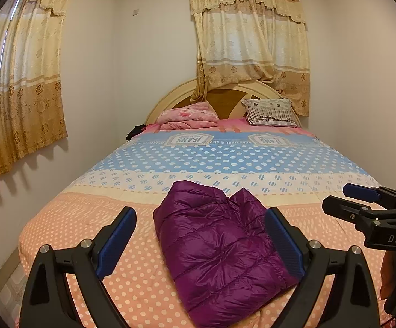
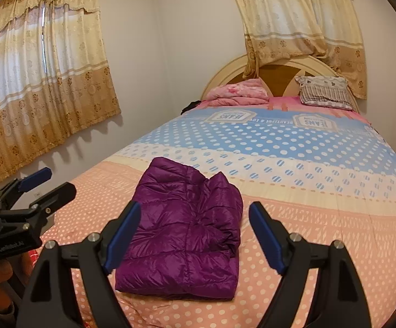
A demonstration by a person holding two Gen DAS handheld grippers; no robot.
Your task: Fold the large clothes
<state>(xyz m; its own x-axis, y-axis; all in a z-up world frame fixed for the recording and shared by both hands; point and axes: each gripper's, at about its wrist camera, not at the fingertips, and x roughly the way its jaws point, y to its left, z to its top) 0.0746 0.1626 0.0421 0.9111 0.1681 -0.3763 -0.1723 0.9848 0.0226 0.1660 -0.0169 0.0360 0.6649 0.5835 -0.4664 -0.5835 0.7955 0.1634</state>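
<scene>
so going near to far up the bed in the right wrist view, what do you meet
right hand-held gripper → folded purple puffer jacket → blue polka-dot band of the quilt → striped pillow → rounded headboard

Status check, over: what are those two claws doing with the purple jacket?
Left claw open, empty. Right claw open, empty. Purple puffer jacket folded on bedspread, untouched. Nothing in the way.

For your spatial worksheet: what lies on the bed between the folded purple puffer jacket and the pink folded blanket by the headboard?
Only bare polka-dot bedspread, shown in both wrist views.
</scene>
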